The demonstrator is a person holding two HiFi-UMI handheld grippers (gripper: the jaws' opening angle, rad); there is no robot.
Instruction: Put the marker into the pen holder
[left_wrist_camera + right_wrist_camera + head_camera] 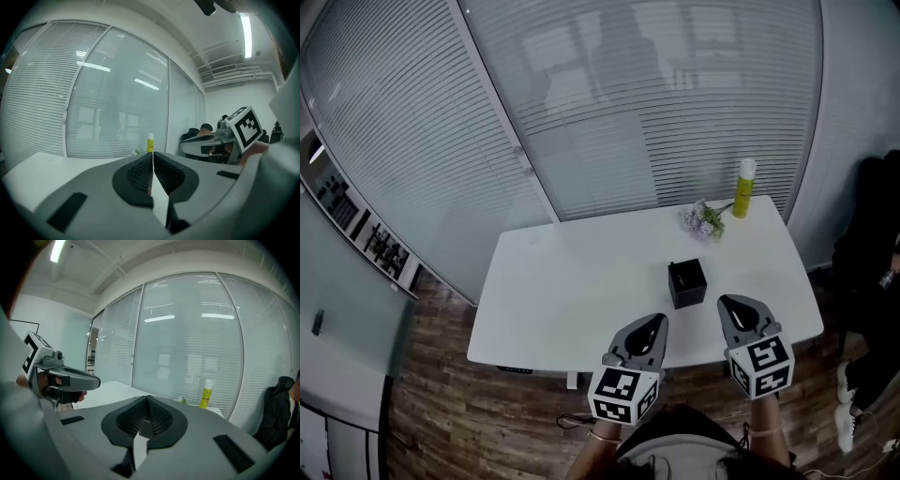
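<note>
1. Yellow with a white cap, the marker (743, 187) stands upright at the far right corner of the white desk (572, 281), close to the window blinds (675, 103). Its long axis is vertical.
2. A small sprig of flowers (703, 220) lies just beside it on the left. The black pen holder (686, 283) sits nearer the person, well apart from the marker and roughly mid-desk on the right half.
3. The left hand-held gripper (654, 325) hangs over the near edge of the desk. Its own view shows the jaws pressed together with nothing between them.
4. The right hand-held gripper (735, 306) is also at the near edge, just right of the pen holder. Its jaws meet too, and it carries nothing.
5. From both, the marker lies straight ahead across the desk and past the pen holder. In the right gripper view it sits a little right of the jaw line, while in the left gripper view it stands almost directly above it.
6. Judging from the head view, the right hand-held gripper is the nearer one and has a clear line past the holder's right side. It would need to open and close on the marker from the side, across its upright body.
7. The flowers at the marker's base look like the main thing that could be brushed.
</note>
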